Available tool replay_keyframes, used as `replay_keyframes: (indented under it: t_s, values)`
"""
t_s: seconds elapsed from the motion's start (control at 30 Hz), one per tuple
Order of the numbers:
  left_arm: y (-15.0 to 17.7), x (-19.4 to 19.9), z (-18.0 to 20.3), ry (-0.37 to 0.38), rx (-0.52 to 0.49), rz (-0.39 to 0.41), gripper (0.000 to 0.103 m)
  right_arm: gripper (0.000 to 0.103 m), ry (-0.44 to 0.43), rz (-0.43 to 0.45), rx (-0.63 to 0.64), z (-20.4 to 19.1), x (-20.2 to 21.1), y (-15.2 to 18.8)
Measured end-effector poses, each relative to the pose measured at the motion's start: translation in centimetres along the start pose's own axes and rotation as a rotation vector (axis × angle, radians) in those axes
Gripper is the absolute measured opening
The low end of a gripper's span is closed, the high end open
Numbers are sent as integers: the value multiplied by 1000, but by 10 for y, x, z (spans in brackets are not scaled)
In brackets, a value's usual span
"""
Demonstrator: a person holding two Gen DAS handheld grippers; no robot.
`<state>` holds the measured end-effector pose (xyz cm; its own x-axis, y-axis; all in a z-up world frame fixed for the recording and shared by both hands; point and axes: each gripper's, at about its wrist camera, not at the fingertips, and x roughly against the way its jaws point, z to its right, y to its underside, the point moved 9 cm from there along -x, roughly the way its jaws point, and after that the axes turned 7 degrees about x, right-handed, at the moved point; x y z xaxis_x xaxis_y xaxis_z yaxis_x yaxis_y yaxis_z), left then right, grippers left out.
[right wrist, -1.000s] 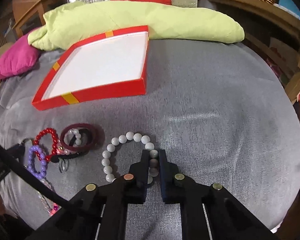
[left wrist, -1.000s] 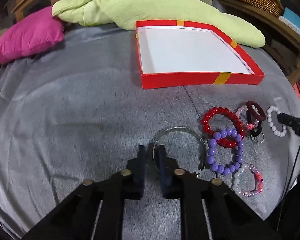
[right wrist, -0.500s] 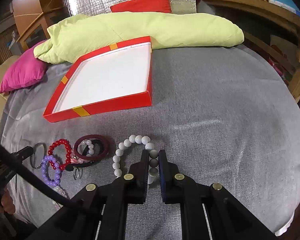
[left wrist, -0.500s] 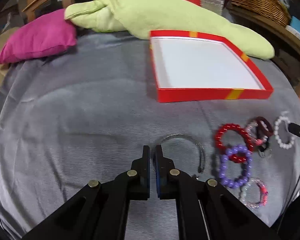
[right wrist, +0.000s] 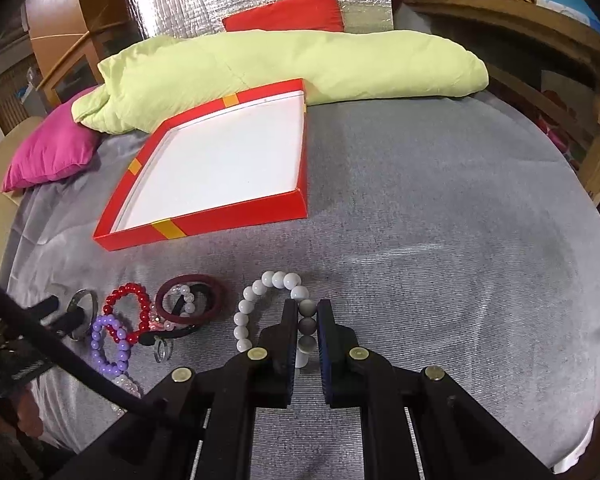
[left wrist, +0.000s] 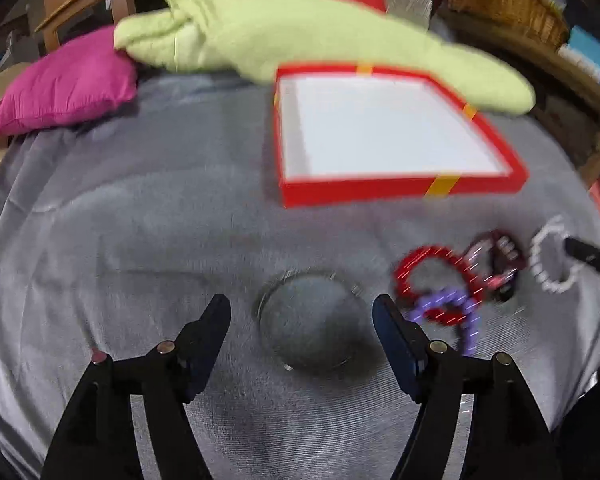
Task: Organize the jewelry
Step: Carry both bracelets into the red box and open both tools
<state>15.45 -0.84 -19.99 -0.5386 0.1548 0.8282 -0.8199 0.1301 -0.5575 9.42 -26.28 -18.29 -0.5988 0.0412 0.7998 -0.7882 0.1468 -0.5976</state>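
I see the grey bed cover carrying the empty red box at about 11 o'clock from my right gripper, with the green pillow behind it. My left gripper hovers with its jaws released wide on either side of the thin metal bangle lying flat below. My right jaws are clenched on one side of the white bead bracelet, and the red bead bracelet and purple bead bracelet lie overlapping at 9 o'clock.
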Motion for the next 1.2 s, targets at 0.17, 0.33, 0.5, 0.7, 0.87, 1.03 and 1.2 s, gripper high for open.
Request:
replay_keyframes:
  t_s: [0.17,0.33,0.5,0.7,0.87,1.03,1.2]
  values:
    - [3,-10,5,1,-28,-19,69,10,-3,0,-8,2,-1,-2]
    - [-4,-4,6,24,-18,18,62,11,-49,61,-41,1,9,-15]
    - [-37,24,5,41,12,169,62,11,-133,160,-69,-7,21,-44]
    - [-81,26,27,51,-23,264,62,11,-238,203,-92,-30,12,-80]
    - [-109,0,45,63,-25,260,63,11,-290,201,-108,-45,-3,-102]
    - [-115,-24,56,60,-25,197,63,11,-321,166,-134,-54,-38,-121]
    - [-118,-35,59,20,-56,191,64,12,-287,131,-142,-52,-69,-128]
